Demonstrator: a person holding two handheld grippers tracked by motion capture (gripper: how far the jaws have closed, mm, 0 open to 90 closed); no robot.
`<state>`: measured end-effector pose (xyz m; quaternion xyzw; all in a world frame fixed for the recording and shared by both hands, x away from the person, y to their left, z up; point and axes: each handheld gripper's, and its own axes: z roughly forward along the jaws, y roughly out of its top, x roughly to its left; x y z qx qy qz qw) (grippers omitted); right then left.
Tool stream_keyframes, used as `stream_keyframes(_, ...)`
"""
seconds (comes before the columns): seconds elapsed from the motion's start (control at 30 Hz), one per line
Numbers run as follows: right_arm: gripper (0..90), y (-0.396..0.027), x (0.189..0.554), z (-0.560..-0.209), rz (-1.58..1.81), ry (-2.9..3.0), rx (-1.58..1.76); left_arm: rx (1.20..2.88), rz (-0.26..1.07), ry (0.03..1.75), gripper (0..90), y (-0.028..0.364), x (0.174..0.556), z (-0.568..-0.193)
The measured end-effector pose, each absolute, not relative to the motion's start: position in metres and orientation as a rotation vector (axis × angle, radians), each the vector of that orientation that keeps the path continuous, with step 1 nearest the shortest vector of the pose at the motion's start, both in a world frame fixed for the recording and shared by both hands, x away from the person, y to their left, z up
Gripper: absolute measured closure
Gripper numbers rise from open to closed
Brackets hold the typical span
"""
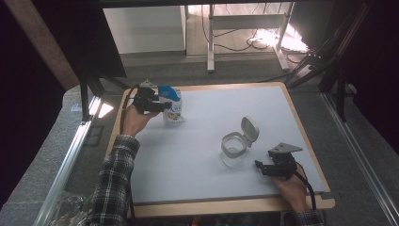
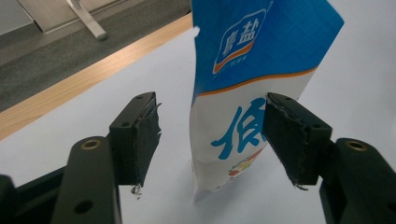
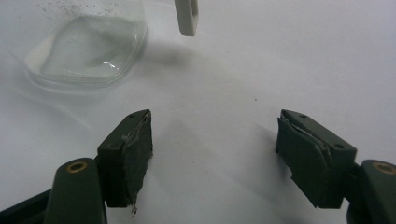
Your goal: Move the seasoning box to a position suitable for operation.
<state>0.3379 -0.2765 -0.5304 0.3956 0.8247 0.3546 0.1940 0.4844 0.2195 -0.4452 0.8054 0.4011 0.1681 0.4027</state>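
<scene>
A blue-and-white bag (image 1: 172, 107) with printed characters stands upright at the far left of the white table top (image 1: 197, 174). My left gripper (image 1: 163, 106) reaches it from the left. In the left gripper view the bag (image 2: 243, 70) stands between the jaws of my left gripper (image 2: 212, 105); one pad (image 2: 285, 135) is at the bag's edge, and the other pad stands clear of it. A clear jar (image 1: 233, 150) with its white flip lid (image 1: 250, 129) open stands at centre right. My right gripper (image 1: 260, 168) rests open just right of it. The jar (image 3: 88, 46) lies beyond the empty jaws of that gripper (image 3: 215, 126).
The white board has a wooden rim (image 1: 226, 206) around it. Metal rails (image 1: 66, 160) run along both sides of the table. Beyond the far edge are grey floor, desk legs (image 1: 210, 37) and cables.
</scene>
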Motion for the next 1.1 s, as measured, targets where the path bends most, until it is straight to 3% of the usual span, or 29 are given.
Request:
stream_keyframes(0.1, 27.6, -0.276, 0.338, -0.53, 0.995, 2.313, 1.109, 2.033, 0.402, 0.986, 43.0, 0.22, 0.485, -0.446)
stream_keyframes(0.4, 27.6, -0.276, 0.338, -0.53, 0.995, 2.313, 1.109, 2.045, 0.398, 0.952, 71.2, 0.222, 0.483, -0.443)
stream_keyframes(0.67, 27.6, -0.277, 0.338, -0.53, 0.995, 2.313, 1.11, 2.075, 0.399, 0.92, 87.2, 0.221, 0.479, -0.442)
stream_keyframes(1.1, 27.6, -0.277, 0.338, -0.53, 0.995, 2.313, 1.11, 2.048, 0.32, 0.932, 90.0, 0.218, 0.47, -0.44)
